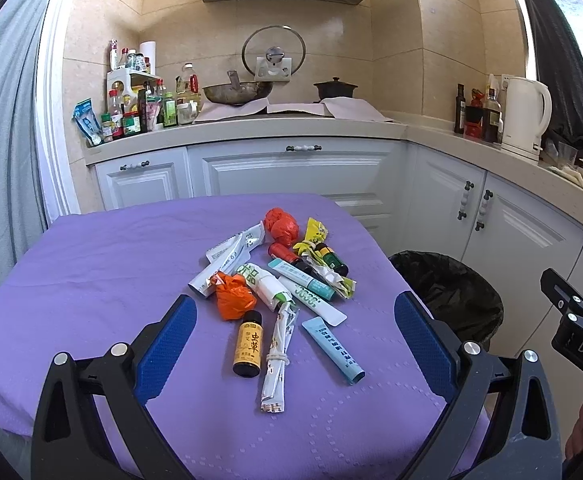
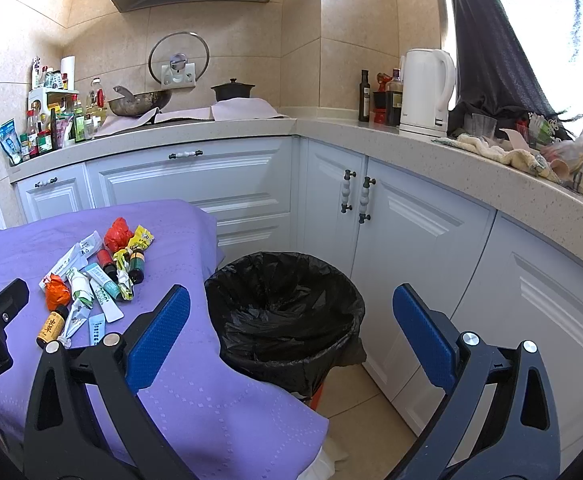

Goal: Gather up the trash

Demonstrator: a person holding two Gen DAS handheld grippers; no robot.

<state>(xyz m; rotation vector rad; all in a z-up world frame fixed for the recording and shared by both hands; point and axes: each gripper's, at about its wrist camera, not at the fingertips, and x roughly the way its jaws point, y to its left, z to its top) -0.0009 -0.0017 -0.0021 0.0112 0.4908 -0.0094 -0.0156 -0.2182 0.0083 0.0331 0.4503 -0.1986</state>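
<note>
- Trash pile (image 1: 279, 276) on purple tablecloth (image 1: 91, 272), bin (image 2: 287, 312) just beside table
- left gripper (image 1: 295, 332) fingers spread, empty, above yellow-label bottle (image 1: 248, 344)
- right gripper (image 2: 291, 328) spread, empty, over bin

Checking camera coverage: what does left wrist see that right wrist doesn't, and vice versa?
Left wrist only: the full trash pile centred between the open left gripper, with the amber bottle and the light-blue tube unobstructed.

Right wrist only: the whole bin with its black liner framed by the open right gripper, the floor beneath it, and the towel on the right-hand counter.

Both: purple tablecloth, orange bag, kettle, wok, range hood. Both grippers hold nothing.
</note>
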